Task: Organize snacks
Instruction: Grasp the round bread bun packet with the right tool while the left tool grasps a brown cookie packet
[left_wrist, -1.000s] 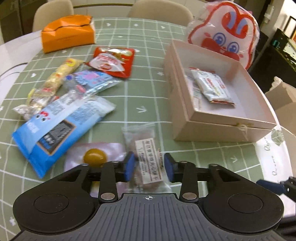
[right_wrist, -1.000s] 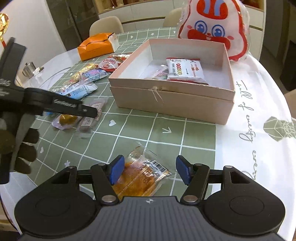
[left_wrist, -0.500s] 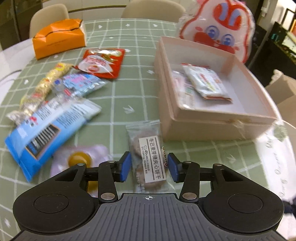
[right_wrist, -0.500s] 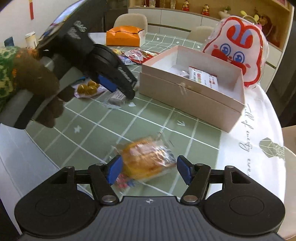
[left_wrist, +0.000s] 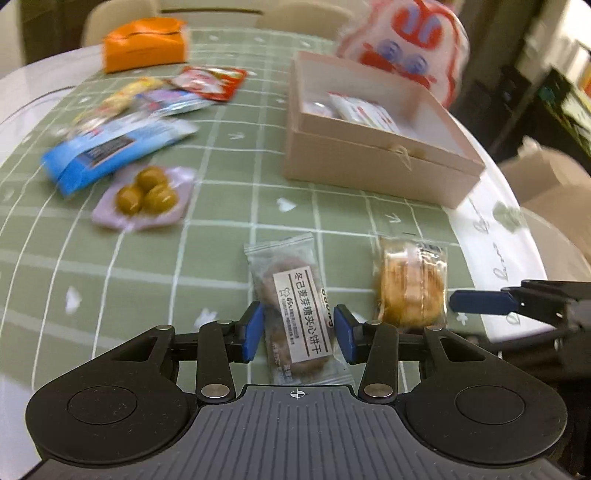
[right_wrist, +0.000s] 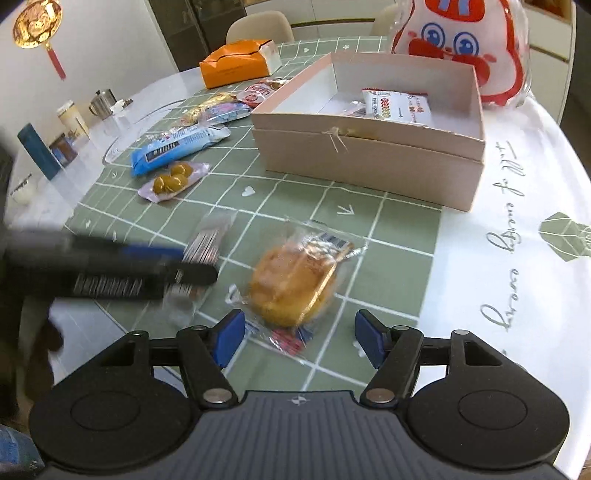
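1. Far left on the green checked cloth (left_wrist: 229, 206): a blue pack (left_wrist: 114, 147) lies flat, and just in front of it a lilac pouch (left_wrist: 147, 195) of green olives
2. Behind them sit more wrappers, a red packet (left_wrist: 210, 83) and an orange carton (left_wrist: 144, 42); this stretch is blurred, so the wrappers are hard to tell apart
3. Left gripper (left_wrist: 297, 334) comes next: its jaws are closing, blue pads either side of the biscuit pack (left_wrist: 295, 306), which lies flat on the cloth with a sliver of gap at each pad, not clamped
4. Just right of it lies the cake pack (right_wrist: 291, 284), a golden bun in clear wrap, flat on the cloth
5. Right gripper (right_wrist: 299, 338) is over the cake's near end, jaws opening, pads well clear of the wrapper on both sides
6. Further back and right stands the open pink box (right_wrist: 369, 151), with a white packet (right_wrist: 399, 105) lying inside
7. Behind the box leans a white-and-red cartoon bag (right_wrist: 465, 40), touching or nearly touching the box's far wall
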